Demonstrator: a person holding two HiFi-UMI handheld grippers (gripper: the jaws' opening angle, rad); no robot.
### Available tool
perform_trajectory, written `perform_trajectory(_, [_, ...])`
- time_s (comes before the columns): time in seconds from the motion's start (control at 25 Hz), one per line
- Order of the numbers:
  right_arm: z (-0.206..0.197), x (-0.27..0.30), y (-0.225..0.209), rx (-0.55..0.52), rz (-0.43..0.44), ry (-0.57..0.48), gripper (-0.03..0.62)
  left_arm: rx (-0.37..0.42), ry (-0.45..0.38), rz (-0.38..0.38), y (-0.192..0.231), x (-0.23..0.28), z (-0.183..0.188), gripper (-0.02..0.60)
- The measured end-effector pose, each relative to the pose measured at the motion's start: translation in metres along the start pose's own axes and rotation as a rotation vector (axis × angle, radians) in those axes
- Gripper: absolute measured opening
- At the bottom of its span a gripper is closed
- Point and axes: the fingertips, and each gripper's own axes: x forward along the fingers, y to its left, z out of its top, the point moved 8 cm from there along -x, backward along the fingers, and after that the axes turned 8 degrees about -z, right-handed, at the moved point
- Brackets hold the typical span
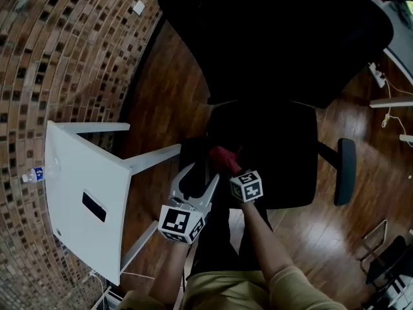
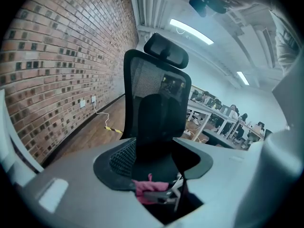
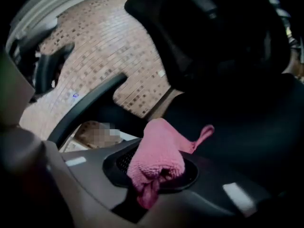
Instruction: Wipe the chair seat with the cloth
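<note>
The right tool (image 1: 226, 168) is clamped on a bunched pink cloth (image 1: 222, 157) at the front edge of the black chair seat (image 1: 290, 147), toward its left corner. The left tool (image 1: 199, 176) hangs just beside it, jaws apart and empty, off that same corner. The backrest (image 1: 271, 37) rises behind, an armrest (image 1: 347, 171) flanks the right edge, and a white worktop (image 1: 84, 199) with a bottle (image 1: 39, 173) at its wall-side edge stands left.
</note>
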Motion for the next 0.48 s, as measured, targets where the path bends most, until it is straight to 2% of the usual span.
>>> perform_trajectory(0.04, [-0.003,0.017,0.023,-0.016,0.016,0.035,0.066,0.006,0.0,0.006,0.001,0.0,0.002,0.227])
perform_trajectory(0.12, [-0.015,0.037,0.038,-0.011,-0.016,0.079,0.066,0.009,0.003,0.018,0.004,-0.001,0.005,0.227])
perform_trajectory(0.24, [-0.033,0.024,0.0,0.115,-0.093,0.02,0.064,0.007,0.004,0.024,0.007,-0.005,0.0,0.227])
perform_trajectory(0.28, [-0.041,0.007,-0.028,0.18,-0.166,-0.003,0.064,0.004,0.008,0.02,0.007,-0.004,-0.004,0.227])
perform_trajectory(0.36, [-0.064,-0.043,-0.102,0.285,-0.369,-0.041,0.064,-0.007,0.023,0.005,0.004,-0.001,-0.01,0.227])
perform_trajectory(0.48, [-0.082,-0.139,-0.204,0.255,-0.684,-0.051,0.064,-0.008,0.035,-0.029,-0.007,0.003,-0.015,0.227])
